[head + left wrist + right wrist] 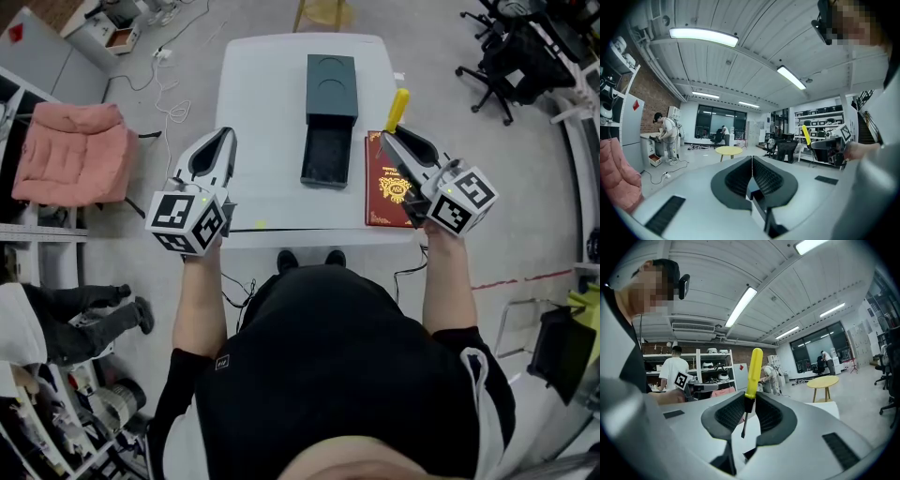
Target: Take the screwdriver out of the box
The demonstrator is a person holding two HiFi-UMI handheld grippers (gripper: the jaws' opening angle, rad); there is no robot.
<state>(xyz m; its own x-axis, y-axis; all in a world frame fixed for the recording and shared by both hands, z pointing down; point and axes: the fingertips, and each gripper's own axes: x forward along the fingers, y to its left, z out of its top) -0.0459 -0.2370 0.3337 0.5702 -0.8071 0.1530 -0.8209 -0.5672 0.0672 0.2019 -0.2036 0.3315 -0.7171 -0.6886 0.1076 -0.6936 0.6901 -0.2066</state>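
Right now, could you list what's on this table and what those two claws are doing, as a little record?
table: white
box: dark teal, tray slid out toward the person
book: red, gold emblem, right of the box
screwdriver: yellow handle, out of the box
right gripper: shut on the screwdriver, over the book
left gripper: jaws together, empty, left of the box
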